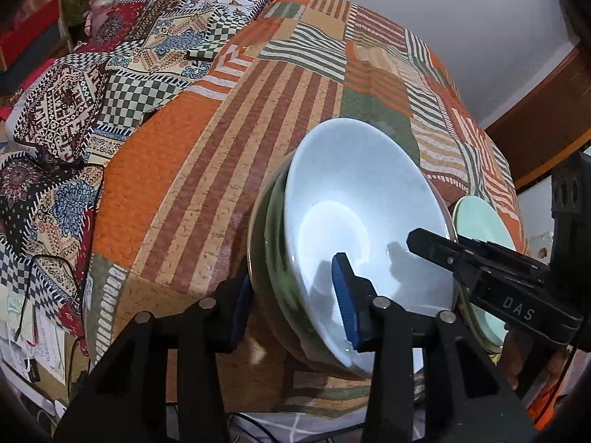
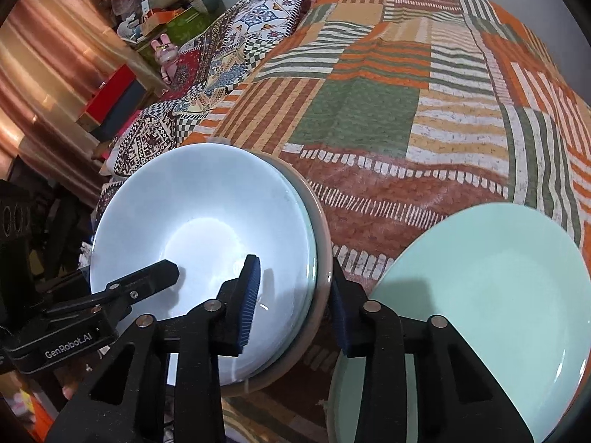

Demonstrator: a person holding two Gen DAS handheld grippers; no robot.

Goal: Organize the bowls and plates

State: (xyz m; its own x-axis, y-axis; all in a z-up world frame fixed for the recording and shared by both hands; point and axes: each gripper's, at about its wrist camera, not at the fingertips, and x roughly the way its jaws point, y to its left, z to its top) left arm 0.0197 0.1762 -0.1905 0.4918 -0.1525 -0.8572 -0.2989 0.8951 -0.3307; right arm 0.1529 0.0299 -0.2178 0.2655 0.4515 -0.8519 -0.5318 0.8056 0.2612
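A pale blue bowl (image 1: 351,184) (image 2: 192,206) sits nested in a darker green-grey bowl (image 1: 271,258) (image 2: 324,229), tilted on a patchwork bedspread (image 1: 207,155). My left gripper (image 1: 291,280) straddles the stack's near wall, one pad inside the blue bowl and the other against the outer bowl, shut on both walls. My right gripper (image 2: 293,273) clamps the opposite side the same way, with one pad in the blue bowl and one outside the grey rim. A mint green plate (image 2: 480,295) (image 1: 476,221) lies flat just to the right of the bowls.
The bedspread (image 2: 369,118) stretches away behind the bowls. A patterned quilt (image 1: 74,118) is bunched along its left side. Shelves with boxes and soft toys (image 2: 162,22) stand at the far left, and a cable (image 1: 55,258) trails over the quilt's edge.
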